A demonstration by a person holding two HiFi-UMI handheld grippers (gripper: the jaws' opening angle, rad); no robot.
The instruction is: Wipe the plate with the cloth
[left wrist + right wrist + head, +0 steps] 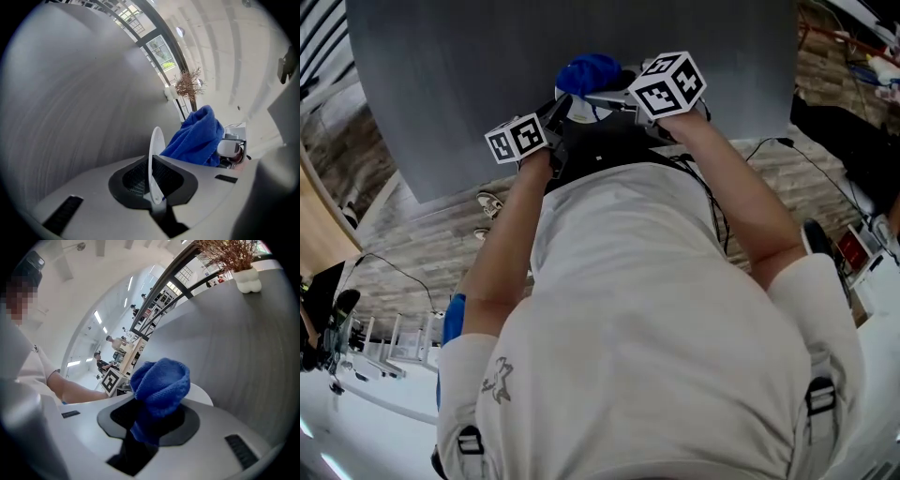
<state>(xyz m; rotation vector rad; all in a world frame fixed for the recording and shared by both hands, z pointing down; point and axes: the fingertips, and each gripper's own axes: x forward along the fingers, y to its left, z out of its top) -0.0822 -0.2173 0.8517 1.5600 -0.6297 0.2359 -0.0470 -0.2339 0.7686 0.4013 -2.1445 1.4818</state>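
Observation:
My left gripper (151, 185) is shut on the rim of a white plate (155, 161), which stands edge-on between its jaws. My right gripper (151, 420) is shut on a bunched blue cloth (160, 386). In the left gripper view the cloth (198, 138) hangs just right of the plate. In the head view both grippers meet at the near edge of the grey table (487, 66), the left gripper (551, 120) beside the right gripper (611, 94), with the cloth (589, 73) above the plate (579, 111). The plate's edge (202, 395) shows behind the cloth in the right gripper view.
A white vase (247, 279) of dry twigs (188, 85) stands at the table's far side. A person's torso fills most of the head view, over a wood floor with shoes (487, 202). Other people (101, 363) work at desks in the background.

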